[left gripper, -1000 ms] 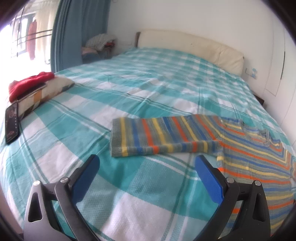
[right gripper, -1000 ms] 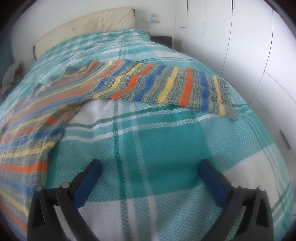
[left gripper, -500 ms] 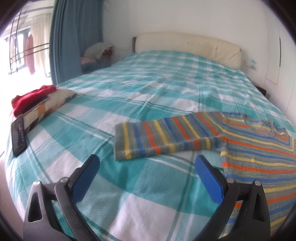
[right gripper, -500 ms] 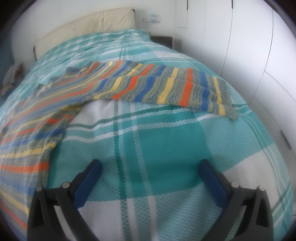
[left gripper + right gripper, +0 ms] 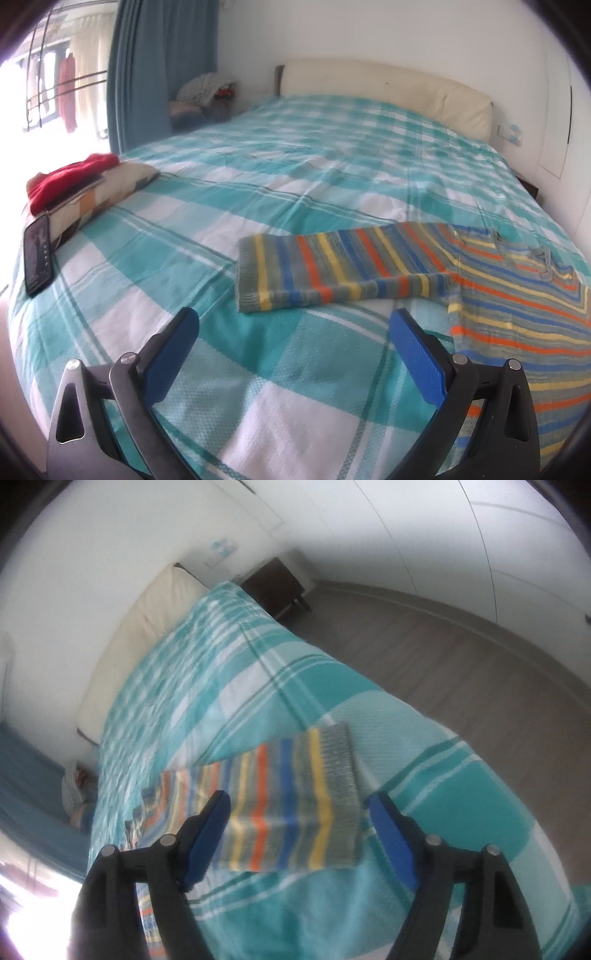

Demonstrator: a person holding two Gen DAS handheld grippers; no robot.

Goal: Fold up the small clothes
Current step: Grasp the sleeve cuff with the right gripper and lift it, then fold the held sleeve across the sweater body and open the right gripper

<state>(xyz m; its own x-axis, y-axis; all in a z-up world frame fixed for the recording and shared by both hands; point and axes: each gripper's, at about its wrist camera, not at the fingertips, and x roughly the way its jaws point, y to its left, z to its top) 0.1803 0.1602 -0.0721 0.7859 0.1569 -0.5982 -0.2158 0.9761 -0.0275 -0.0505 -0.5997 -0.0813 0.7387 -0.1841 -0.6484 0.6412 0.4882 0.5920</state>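
- A phone (image 5: 37, 254) lies at the bed's left edge, beside a pillow (image 5: 107, 192) that carries a folded red garment (image 5: 70, 179).
- The left gripper (image 5: 295, 332) hovers above the checked bedspread (image 5: 258, 192) with its blue fingers (image 5: 171, 354) spread wide and released, touching nothing; only bare bedspread lies between them.
- The striped sweater (image 5: 498, 295) is spread flat on the bed, just ahead of and to the right of the left gripper, one sleeve (image 5: 332, 269) stretched out to the left.
- The right gripper (image 5: 299, 819) hangs over the sweater's other sleeve (image 5: 291, 805), near the bed's right edge. Its jaws have just been closing, yet its fingers (image 5: 391, 838) stand apart; the sleeve's cuff end shows between them, not pinched. The view is blurred, so I cannot tell whether the fingertips brush the knit.
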